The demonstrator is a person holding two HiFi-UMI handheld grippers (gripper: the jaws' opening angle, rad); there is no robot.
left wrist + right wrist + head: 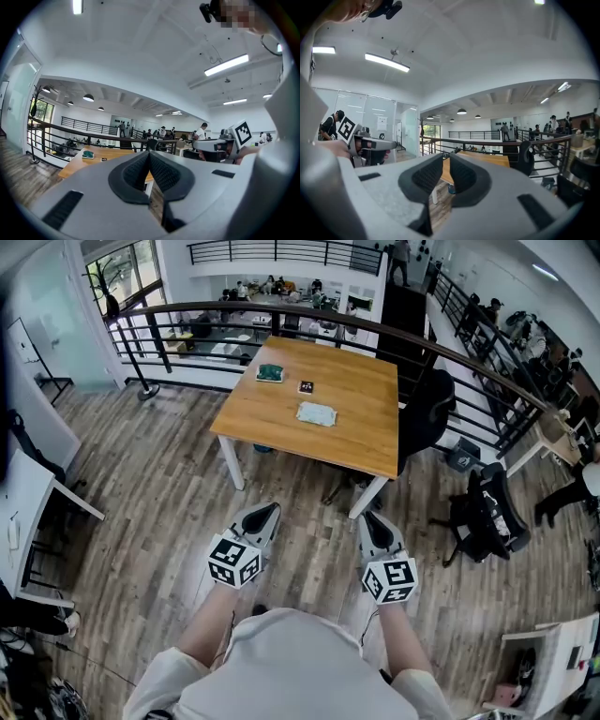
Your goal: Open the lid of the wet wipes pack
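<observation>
The wet wipes pack (316, 413), pale and flat, lies near the middle of a wooden table (356, 442) well ahead of me. Both grippers hang close to my body, far short of the table. In the head view my left gripper (260, 517) and my right gripper (377, 524) point toward the table, side by side. Along the left gripper (149, 153) the dark pads meet at the tip with nothing between them. The right gripper (446, 157) shows its pads nearly together, also empty. I cannot make out the pack in either gripper view.
A green packet (270, 373) and a small dark card (306, 387) lie on the table's far part. A black railing (281, 310) curves behind it. Black office chairs (427, 413) stand at the table's right. A white desk (28, 493) is at my left; wood floor lies between.
</observation>
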